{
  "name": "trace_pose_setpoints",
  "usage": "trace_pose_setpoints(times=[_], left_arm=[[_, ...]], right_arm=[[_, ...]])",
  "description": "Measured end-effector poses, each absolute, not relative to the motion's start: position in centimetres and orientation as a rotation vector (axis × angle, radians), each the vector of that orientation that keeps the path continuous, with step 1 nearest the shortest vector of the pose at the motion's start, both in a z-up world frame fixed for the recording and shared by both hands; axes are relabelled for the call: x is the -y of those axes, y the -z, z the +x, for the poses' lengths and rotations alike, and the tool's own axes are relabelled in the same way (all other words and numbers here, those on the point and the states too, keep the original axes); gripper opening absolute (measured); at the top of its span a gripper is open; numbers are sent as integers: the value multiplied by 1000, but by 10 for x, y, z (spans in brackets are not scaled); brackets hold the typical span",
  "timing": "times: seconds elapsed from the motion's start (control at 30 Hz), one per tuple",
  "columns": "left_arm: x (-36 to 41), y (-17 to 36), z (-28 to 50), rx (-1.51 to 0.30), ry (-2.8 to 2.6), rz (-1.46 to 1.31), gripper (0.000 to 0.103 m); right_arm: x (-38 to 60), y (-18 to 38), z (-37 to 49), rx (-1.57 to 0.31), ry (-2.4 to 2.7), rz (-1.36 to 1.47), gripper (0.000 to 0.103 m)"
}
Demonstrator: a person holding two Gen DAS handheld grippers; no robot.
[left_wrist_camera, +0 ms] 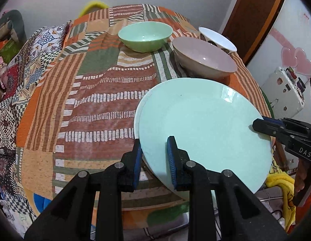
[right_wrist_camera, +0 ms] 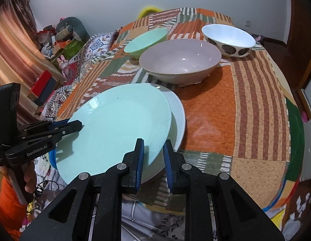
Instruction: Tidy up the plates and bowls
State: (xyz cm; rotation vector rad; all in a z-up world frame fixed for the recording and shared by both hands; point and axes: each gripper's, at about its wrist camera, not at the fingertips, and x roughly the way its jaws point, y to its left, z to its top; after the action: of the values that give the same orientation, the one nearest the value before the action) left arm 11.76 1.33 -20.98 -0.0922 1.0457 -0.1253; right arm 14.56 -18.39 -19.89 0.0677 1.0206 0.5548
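Note:
A mint-green plate (left_wrist_camera: 205,124) (right_wrist_camera: 115,124) hangs tilted over the near edge of the cloth-covered table (left_wrist_camera: 95,100) (right_wrist_camera: 245,100). My left gripper (left_wrist_camera: 153,154) (right_wrist_camera: 75,125) is shut on its near rim. My right gripper (right_wrist_camera: 153,154) (left_wrist_camera: 257,124) is shut on the opposite rim. Directly under it lies a white plate (left_wrist_camera: 137,120) (right_wrist_camera: 178,116), mostly hidden; I cannot tell whether the two touch. Beyond them stand a beige bowl (left_wrist_camera: 205,58) (right_wrist_camera: 179,60), a green bowl (left_wrist_camera: 145,36) (right_wrist_camera: 147,40) and a white bowl with brown spots (left_wrist_camera: 217,38) (right_wrist_camera: 227,38).
Patterned fabric (left_wrist_camera: 35,60) is draped left of the table. A white case with stickers (left_wrist_camera: 283,92) stands by a brown door at the right. Yellow cloth (left_wrist_camera: 283,190) lies below the table edge. A hand (right_wrist_camera: 29,176) with an orange sleeve holds the left gripper.

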Motion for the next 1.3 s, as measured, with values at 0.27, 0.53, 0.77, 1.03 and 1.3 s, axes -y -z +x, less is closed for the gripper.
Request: trace_pose_setpoints(times=[0.27,0.53,0.77,1.03,1.3], left_arm=[[-12,219,125,-1065,115,-76,26],[-9,222,130,-1064,90,-23,25],[5,226,129,-1059,129,13,25],[1,218,131,-1044,106,9,26],[-2,190,141,-976,94,-9,27]], right_arm=[[184,207,150,-1039,-544,57,18],[182,207,153,-1031,-536,84,18],[177,206,154,-1019,-527,53,18],[184,197,153,-985,-492,28,40],[206,176,156,-909,-461,71,43]])
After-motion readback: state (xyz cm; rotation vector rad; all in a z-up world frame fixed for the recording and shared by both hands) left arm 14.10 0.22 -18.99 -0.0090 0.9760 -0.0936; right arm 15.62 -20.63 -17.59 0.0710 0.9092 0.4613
